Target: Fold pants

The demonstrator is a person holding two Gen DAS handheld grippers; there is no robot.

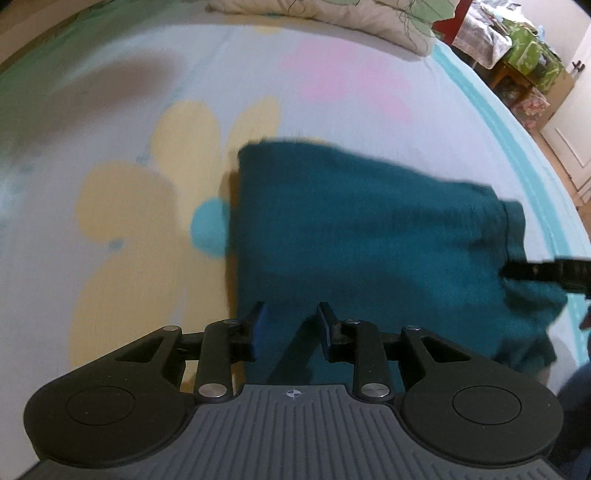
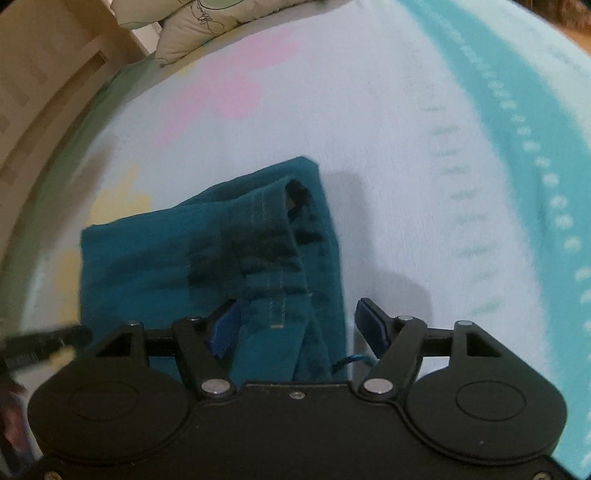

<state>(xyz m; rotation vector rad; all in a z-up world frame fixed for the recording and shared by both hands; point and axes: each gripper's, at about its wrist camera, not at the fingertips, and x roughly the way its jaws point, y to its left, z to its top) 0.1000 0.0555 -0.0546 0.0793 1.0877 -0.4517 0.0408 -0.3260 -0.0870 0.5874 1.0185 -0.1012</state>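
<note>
Teal pants (image 1: 362, 229) lie folded into a compact bundle on the flowered bedsheet (image 1: 147, 155). My left gripper (image 1: 291, 328) is open just above the bundle's near left edge, with cloth between its blue pads but not pinched. In the right wrist view the pants (image 2: 207, 251) show the waistband and seams. My right gripper (image 2: 299, 325) is open wide over the near waistband end, holding nothing. The right gripper's tip shows at the left wrist view's right edge (image 1: 546, 273).
A quilted blanket (image 1: 351, 18) lies at the head of the bed. Boxes and furniture (image 1: 528, 62) stand beyond the bed's right side. A wooden headboard (image 2: 44, 81) runs along the left in the right wrist view. The teal sheet border (image 2: 517, 129) marks the bed's edge.
</note>
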